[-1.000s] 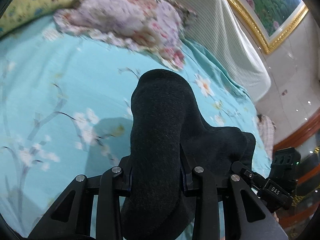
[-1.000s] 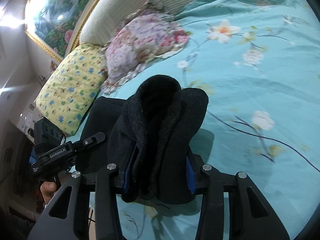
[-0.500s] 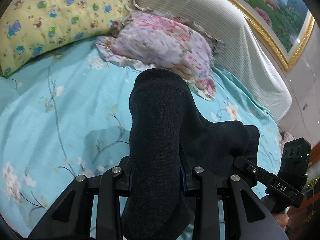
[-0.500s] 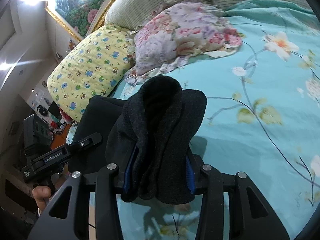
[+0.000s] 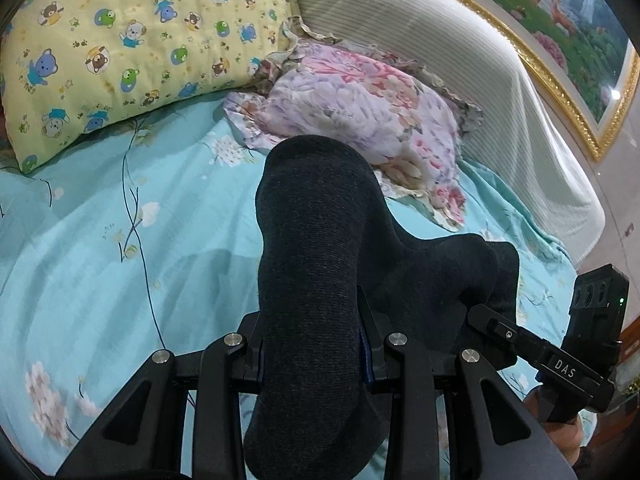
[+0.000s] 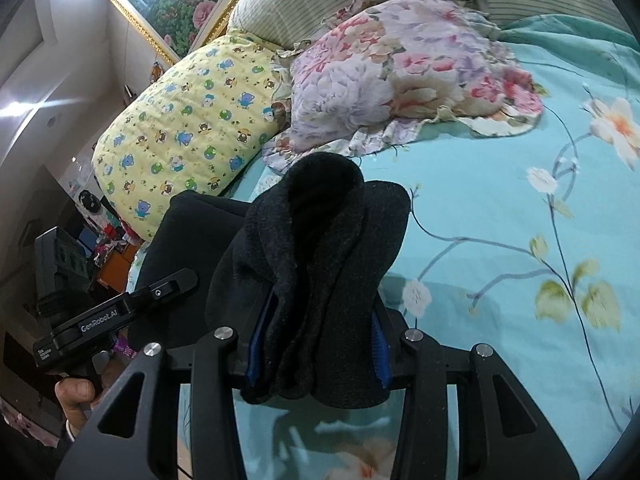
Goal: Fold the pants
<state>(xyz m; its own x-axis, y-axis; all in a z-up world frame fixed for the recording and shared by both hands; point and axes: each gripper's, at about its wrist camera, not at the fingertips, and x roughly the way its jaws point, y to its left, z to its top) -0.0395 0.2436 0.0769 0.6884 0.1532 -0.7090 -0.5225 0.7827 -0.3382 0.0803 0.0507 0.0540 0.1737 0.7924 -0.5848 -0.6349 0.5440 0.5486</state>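
Both grippers hold the same dark pants [image 5: 316, 264], one at each end of a bunched edge, so that the cloth hangs between them above the bed and can be laid down in one piece. The left gripper [image 5: 312, 356] has its jaws pinching a thick roll of the cloth, which stands up over the jaws and hides the fingertips. The right gripper [image 6: 316, 352] pinches in the same way a doubled fold of the pants [image 6: 320, 264], with blue pads visible at both sides of the cloth. I judge that the pants are carried in the air for the next fold, not resting flat, because a shadow lies on the turquoise sheet [image 5: 100, 264] under them. For room to move, the sheet is open and smooth on the near side and to the right in the right wrist view. At the far side lie a yellow pillow [image 5: 132, 48] and a flowered pillow [image 5: 360, 108], just beside each other, with the striped headboard [image 5: 460, 60] behind them. The pants should come down before these pillows. The left edge of the bed is near the left hand [image 6: 76, 400], so there is less space there.
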